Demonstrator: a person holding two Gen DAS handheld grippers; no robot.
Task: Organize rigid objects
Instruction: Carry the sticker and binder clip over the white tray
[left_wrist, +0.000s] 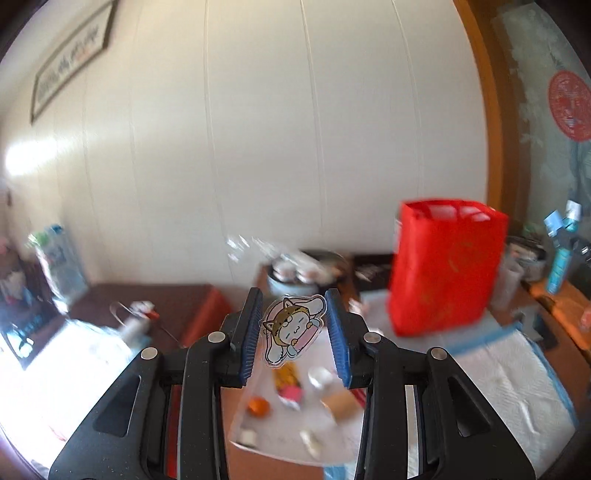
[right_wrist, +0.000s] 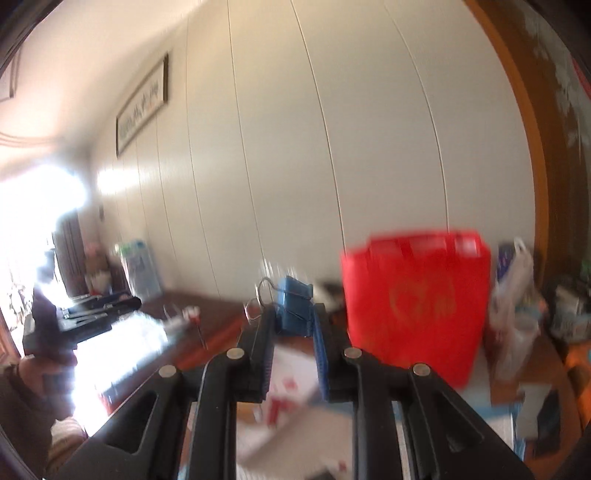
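My left gripper (left_wrist: 293, 310) is shut on a flat clear acrylic cartoon cat charm (left_wrist: 291, 328) and holds it in the air above a white sheet (left_wrist: 291, 417) with several small objects on it. My right gripper (right_wrist: 293, 317) is shut on a blue binder clip (right_wrist: 293, 304) with wire handles, also held in the air. A red bag (left_wrist: 443, 269) stands open on the table to the right of both grippers; it also shows in the right wrist view (right_wrist: 413, 306). Both views are blurred.
A white padded mat (left_wrist: 509, 380) lies at the right under the red bag. A dark brown table (left_wrist: 177, 306) runs along the white panelled wall. A round tin (left_wrist: 291, 277) and bottles (left_wrist: 561, 251) stand behind. The other gripper (right_wrist: 81, 317) shows at far left.
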